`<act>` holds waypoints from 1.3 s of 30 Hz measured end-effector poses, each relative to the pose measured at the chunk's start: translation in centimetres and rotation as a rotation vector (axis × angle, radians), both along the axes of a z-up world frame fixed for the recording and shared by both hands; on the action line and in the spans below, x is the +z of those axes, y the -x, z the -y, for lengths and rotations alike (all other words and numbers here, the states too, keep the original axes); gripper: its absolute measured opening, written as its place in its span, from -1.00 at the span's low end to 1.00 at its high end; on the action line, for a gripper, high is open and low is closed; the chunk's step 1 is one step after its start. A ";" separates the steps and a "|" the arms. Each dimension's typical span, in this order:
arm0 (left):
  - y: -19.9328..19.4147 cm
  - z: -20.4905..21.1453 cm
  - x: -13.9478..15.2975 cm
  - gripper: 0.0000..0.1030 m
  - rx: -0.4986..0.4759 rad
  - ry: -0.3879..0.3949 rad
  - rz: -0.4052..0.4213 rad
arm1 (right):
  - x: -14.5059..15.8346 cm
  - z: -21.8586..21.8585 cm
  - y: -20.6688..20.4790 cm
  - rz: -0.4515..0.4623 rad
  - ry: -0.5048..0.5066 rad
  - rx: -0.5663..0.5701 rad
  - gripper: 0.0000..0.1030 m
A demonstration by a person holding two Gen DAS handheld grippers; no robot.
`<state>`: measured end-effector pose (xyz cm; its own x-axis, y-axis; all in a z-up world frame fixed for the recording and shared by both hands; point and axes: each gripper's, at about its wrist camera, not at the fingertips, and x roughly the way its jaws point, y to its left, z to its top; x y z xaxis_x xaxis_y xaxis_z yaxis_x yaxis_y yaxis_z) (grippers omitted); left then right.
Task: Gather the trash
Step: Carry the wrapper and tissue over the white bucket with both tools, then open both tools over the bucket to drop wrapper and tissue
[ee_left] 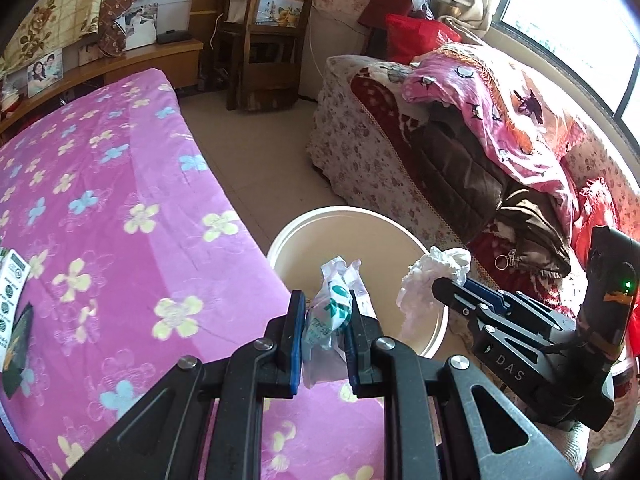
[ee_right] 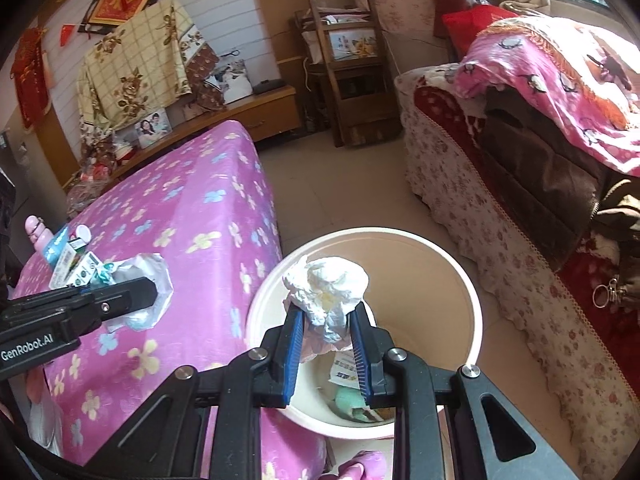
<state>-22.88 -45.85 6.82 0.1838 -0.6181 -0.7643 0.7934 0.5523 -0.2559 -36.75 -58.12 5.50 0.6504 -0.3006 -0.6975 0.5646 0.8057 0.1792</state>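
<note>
right wrist view: right gripper (ee_right: 326, 322) pinches crumpled tissue (ee_right: 326, 284) above bin (ee_right: 472, 300), ready to drop. left gripper (ee_left: 324, 320) pinches plastic wrapper (ee_left: 332, 312) near bin rim, beside bed (ee_left: 120, 200).

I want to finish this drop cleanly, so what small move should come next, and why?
Probably open the right gripper: it is shut on the crumpled tissue above the bin, where trash already lies. The left gripper, clamping a plastic wrapper, looks nearer the rim.
</note>
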 end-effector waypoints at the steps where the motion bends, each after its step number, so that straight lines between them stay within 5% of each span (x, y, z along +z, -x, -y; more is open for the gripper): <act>1: 0.0 0.2 -0.1 -0.64 -0.001 -0.002 -0.002 | -0.1 0.2 0.1 0.000 -0.002 -0.006 -0.50; 23: -0.3 1.9 -1.0 -0.55 -0.005 0.014 -0.047 | -1.3 2.2 0.8 0.011 -0.058 -0.075 -0.48; 25: -0.4 1.8 -1.0 -0.39 -0.005 0.021 -0.051 | -1.4 2.3 0.8 0.009 -0.063 -0.082 -0.48; 27: -0.5 1.6 -1.0 -0.02 -0.004 0.035 -0.063 | -1.5 2.6 0.9 0.009 -0.074 -0.094 -0.47; 31: -0.6 1.2 -0.7 0.05 0.010 0.048 -0.061 | -1.6 3.2 1.3 0.020 -0.106 -0.120 -0.41; 32: -0.6 1.2 -0.7 0.05 0.012 0.047 -0.063 | -1.7 3.3 1.3 0.021 -0.112 -0.123 -0.31; 35: -0.8 0.8 -0.7 0.05 0.023 0.047 -0.066 | -1.6 3.3 1.3 0.030 -0.118 -0.119 0.45; 39: -0.8 0.2 -0.5 0.05 0.039 0.035 -0.045 | -1.3 2.9 1.2 0.036 -0.096 -0.112 0.45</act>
